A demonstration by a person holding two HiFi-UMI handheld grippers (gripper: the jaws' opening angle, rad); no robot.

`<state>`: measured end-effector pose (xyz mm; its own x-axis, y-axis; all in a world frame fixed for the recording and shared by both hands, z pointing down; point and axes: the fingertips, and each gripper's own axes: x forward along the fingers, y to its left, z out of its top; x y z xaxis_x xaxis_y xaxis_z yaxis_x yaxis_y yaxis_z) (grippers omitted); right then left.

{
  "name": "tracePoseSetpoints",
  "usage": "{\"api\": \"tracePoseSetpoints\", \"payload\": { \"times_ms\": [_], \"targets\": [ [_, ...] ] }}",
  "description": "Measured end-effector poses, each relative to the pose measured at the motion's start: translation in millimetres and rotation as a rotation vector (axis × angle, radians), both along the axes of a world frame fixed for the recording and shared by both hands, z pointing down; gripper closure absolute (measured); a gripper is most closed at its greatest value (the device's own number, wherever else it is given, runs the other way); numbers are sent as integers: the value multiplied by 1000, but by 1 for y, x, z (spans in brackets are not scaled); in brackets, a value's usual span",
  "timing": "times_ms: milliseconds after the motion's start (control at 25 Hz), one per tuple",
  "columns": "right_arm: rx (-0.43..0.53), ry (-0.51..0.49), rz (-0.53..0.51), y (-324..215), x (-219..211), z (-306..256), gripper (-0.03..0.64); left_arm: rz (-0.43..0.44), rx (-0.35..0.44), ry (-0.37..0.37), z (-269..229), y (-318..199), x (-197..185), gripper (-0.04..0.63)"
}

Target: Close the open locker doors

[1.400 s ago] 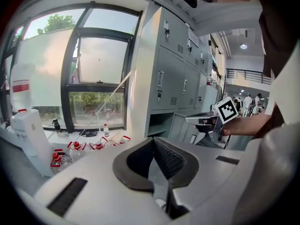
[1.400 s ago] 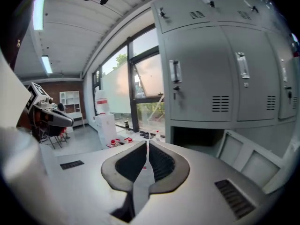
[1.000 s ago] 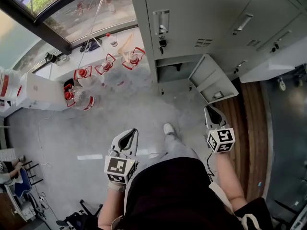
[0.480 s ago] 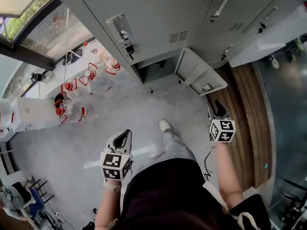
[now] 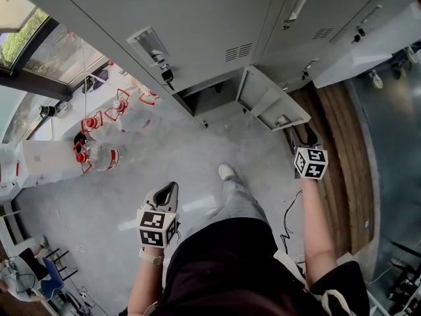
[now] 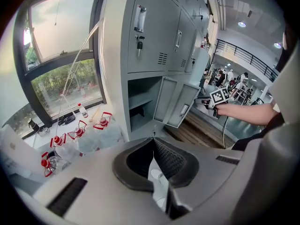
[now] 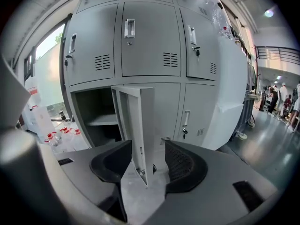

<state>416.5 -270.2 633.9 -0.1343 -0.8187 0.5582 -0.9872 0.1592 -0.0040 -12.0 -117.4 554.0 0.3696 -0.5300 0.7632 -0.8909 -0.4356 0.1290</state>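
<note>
A bank of grey lockers [image 5: 197,18] faces me. One bottom locker door [image 5: 268,104] hangs open beside its empty compartment [image 5: 209,96]. My right gripper [image 5: 304,137] is just in front of the door's free edge. In the right gripper view its jaws [image 7: 147,161] are opening, and the door's edge [image 7: 140,125] shows in the gap with neither pad touching it. My left gripper [image 5: 168,193] hangs low by my hip. Its jaws [image 6: 153,140] are shut on nothing. The door [image 6: 180,104] also shows in the left gripper view.
Several big water bottles with red handles [image 5: 99,153] lie on the floor at the left, under a window. My foot [image 5: 227,172] is on the grey floor before the open compartment. A wooden floor strip [image 5: 335,176] runs at the right, and another pale open door [image 5: 368,48] juts out there.
My right gripper has moved forward to the open door's edge. The view has tipped closer to the lockers. The left gripper has hardly moved.
</note>
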Motion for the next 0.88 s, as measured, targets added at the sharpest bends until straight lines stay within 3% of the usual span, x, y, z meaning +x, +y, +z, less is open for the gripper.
{"api": "tracePoseSetpoints", "payload": {
  "times_ms": [360,880],
  "targets": [
    [8,32,-70,-21,-10,2,392,-49,-11,3,3,-1,-3,577],
    [2,40,-180,9,-53,4,491,-121,-3,49,7,31,-7,577]
  ]
}}
